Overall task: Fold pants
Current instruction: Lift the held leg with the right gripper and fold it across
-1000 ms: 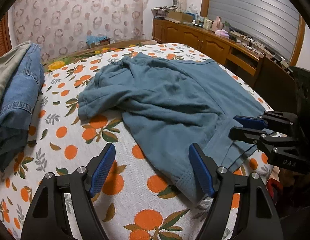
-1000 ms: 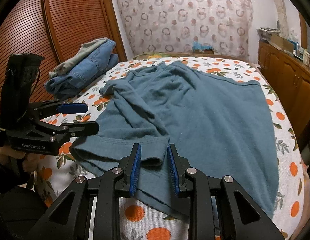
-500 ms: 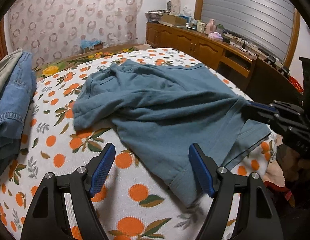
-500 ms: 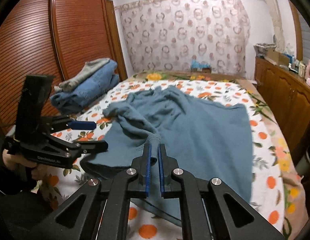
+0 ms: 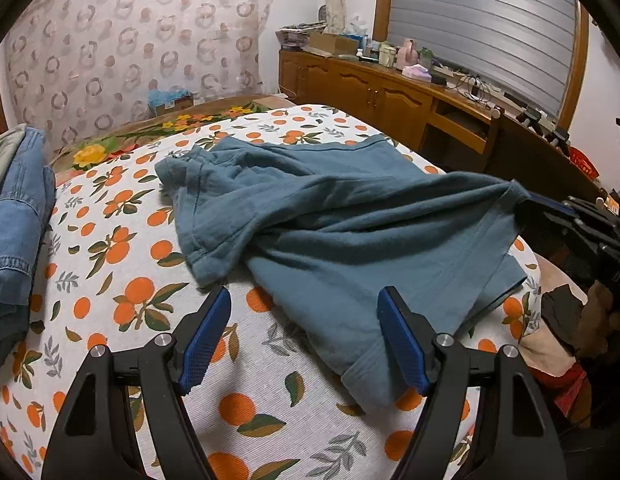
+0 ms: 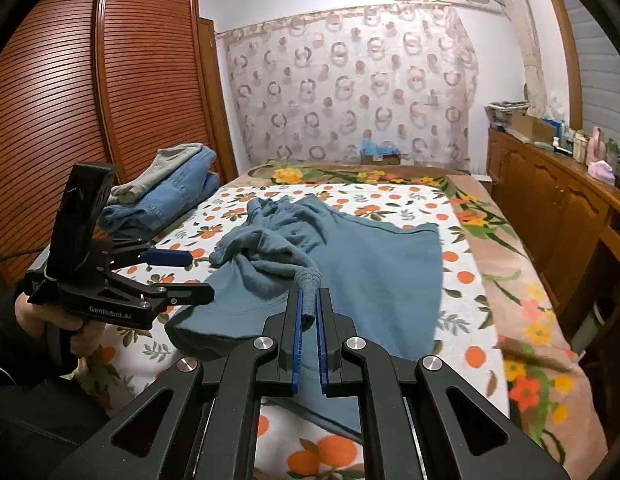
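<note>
Now right hand-held gripper (image 6: 308, 312) pinches pants (image 6: 370, 272) hem, lifted.

A bedspread (image 5: 121, 304) printed with oranges is spread over the bed. Folded jeans (image 6: 169, 200) are stacked at its edge, with a grey garment (image 6: 165, 166) on top. A slatted wooden wardrobe (image 6: 89, 112) and a cluttered wooden sideboard (image 5: 390, 92) are seen alongside.
</note>
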The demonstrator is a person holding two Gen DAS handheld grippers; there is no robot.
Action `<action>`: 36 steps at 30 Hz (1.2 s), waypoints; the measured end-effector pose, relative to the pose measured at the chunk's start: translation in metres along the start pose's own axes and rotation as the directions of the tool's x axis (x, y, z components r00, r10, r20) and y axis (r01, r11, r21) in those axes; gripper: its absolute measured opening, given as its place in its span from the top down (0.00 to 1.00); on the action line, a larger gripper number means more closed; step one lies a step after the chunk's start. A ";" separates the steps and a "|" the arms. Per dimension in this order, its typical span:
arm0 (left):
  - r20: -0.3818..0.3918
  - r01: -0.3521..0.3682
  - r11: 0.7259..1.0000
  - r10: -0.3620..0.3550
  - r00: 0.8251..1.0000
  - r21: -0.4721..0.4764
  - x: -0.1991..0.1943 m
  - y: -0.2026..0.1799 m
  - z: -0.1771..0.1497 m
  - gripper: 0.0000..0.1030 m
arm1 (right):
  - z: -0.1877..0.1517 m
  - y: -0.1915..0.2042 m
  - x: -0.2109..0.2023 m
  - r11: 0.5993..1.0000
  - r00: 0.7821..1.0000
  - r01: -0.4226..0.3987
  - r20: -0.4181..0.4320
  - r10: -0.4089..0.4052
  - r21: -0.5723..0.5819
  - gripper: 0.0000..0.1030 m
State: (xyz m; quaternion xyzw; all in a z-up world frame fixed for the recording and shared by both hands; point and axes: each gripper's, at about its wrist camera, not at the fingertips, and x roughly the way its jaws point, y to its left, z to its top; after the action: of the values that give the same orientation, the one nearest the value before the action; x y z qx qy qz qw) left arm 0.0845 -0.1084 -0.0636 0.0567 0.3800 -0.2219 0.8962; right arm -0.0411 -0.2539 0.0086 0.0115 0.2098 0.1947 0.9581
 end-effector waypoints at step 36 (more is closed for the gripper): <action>0.030 -0.012 1.000 0.012 0.999 -0.004 0.004 0.011 0.017 0.25 | -0.018 -0.030 -0.029 0.989 0.983 0.120 -0.153 -0.106 0.087 0.85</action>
State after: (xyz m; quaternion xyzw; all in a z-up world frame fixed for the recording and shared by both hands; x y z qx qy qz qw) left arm 0.1027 -0.1046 -0.0553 0.0539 0.3667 -0.2164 0.9032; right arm -0.0621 -0.2934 0.0004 0.0310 0.2896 0.1301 0.9477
